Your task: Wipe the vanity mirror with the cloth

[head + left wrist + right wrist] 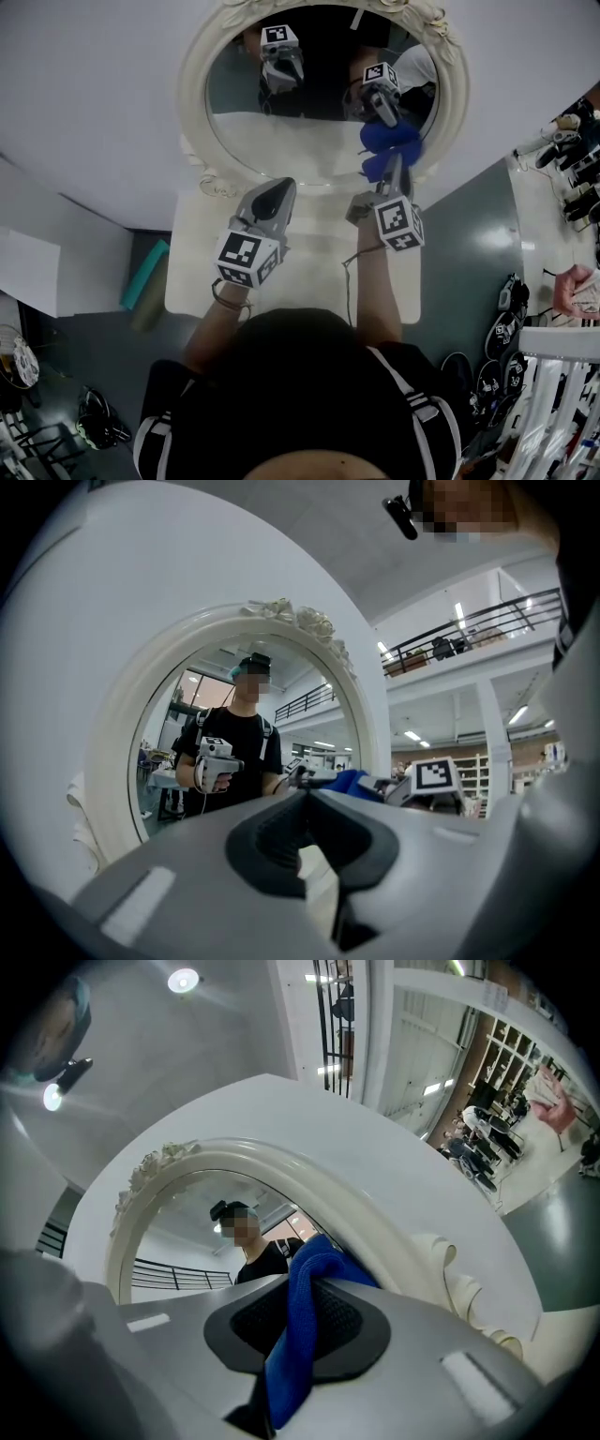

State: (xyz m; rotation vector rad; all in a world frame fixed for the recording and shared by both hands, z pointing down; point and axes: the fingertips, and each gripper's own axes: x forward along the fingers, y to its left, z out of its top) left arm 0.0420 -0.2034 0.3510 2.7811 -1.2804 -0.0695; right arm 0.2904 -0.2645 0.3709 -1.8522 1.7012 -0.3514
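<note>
Right gripper view shows the right gripper (pixel 305 1283) with its jaws clamped on a blue cloth (pixel 298 1335). The cloth runs as a folded band up between the pads and bunches out past the tips. Just ahead of that bunch is the vanity mirror (pixel 187 1232). Its cream frame (pixel 356 1208) curves right in front of the tips, and the glass opens out ahead and to this gripper's left. In the head view the cloth meets its own reflection at the glass's lower right edge, so I judge it at or almost on the surface; I cannot confirm actual contact. The left gripper (pixel 305 799), jaws pressed together on nothing, hangs to the left of the right one and farther back from the glass, above the white tabletop (pixel 192 272). The wipe therefore falls to the right gripper, sweeping leftward and upward across the oval.
</note>
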